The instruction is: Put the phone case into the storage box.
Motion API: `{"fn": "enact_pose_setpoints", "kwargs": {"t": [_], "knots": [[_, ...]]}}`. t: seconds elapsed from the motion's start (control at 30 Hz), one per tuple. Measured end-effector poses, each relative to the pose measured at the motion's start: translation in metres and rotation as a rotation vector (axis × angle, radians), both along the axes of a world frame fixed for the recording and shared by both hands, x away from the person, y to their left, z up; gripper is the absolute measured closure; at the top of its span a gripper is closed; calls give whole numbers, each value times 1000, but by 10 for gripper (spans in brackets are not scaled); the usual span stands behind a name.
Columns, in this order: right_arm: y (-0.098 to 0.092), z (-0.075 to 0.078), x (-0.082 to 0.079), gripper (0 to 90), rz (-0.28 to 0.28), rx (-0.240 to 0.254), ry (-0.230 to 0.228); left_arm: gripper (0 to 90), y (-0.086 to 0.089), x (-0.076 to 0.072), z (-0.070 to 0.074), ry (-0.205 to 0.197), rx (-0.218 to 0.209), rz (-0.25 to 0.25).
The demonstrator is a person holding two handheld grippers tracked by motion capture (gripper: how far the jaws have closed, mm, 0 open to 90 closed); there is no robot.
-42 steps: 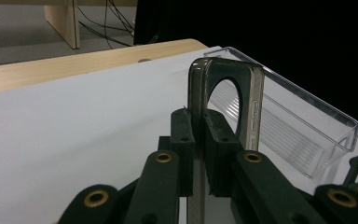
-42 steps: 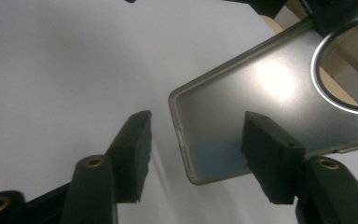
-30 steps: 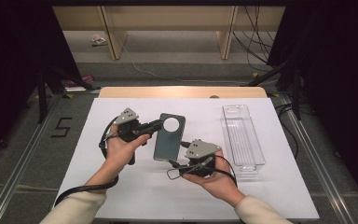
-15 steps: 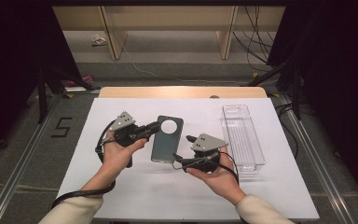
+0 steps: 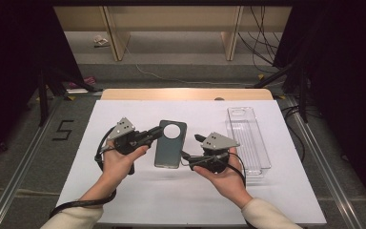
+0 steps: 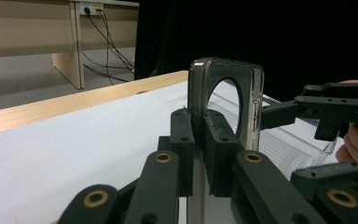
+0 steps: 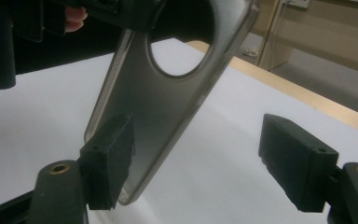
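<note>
- Phone case (image 5: pixel 170 144): a dark, translucent case with a round cut-out near its far end. It is held above the white surface (image 5: pixel 124 200), near its middle, between the two grippers. The same case appears edge-on in the left gripper view (image 6: pixel 223 107) and as a broad tilted panel in the right gripper view (image 7: pixel 168 93).
- Left gripper (image 5: pixel 147 137): held in the person's left hand (image 5: pixel 116 162). Its jaws are closed narrowly on the case's left edge near the cut-out; in the left gripper view both pads (image 6: pixel 182 135) press on either face of the case wall.
- Right gripper (image 5: pixel 190 155): held in the person's right hand (image 5: pixel 224 174). Its jaws stand wide. In the right gripper view one pad (image 7: pixel 109 158) lies at the case's lower corner while the other is well apart from the case; whether the near pad touches cannot be told.
- Clear tray (image 5: pixel 248 138): a long transparent plastic tray lying on the surface to the right of the grippers, lengthwise away from the person.
- Wooden edge (image 5: pixel 186 94): a pale strip along the far side of the surface.
</note>
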State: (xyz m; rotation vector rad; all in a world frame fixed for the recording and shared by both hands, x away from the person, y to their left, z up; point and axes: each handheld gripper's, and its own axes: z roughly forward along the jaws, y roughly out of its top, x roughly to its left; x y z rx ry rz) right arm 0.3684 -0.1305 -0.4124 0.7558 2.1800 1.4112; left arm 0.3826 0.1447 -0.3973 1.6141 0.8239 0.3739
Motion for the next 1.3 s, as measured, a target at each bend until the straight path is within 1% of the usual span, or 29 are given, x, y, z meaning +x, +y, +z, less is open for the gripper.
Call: {"fn": "enact_pose_setpoints", "kwargs": {"t": [0.07, 0.2, 0.47, 0.93, 1.13, 1.3], "knots": [[-1, 1, 0, 317, -8, 7, -9, 827, 0, -1, -1, -1, -4, 2], [-3, 3, 1, 326, -17, 26, -6, 827, 2, -3, -1, -5, -6, 10], [-1, 4, 2, 340, -27, 37, -8, 826, 2, -6, -3, -9, -7, 27], [-1, 5, 5, 376, -32, 52, 2, 826, 1, -7, -4, -12, -3, 49], [-1, 9, 7, 411, -41, 70, -5, 826, 0, -7, -4, -14, -6, 51], [-4, 11, 10, 442, -58, 93, 4, 826, -2, -8, -5, -16, -5, 51]]}}
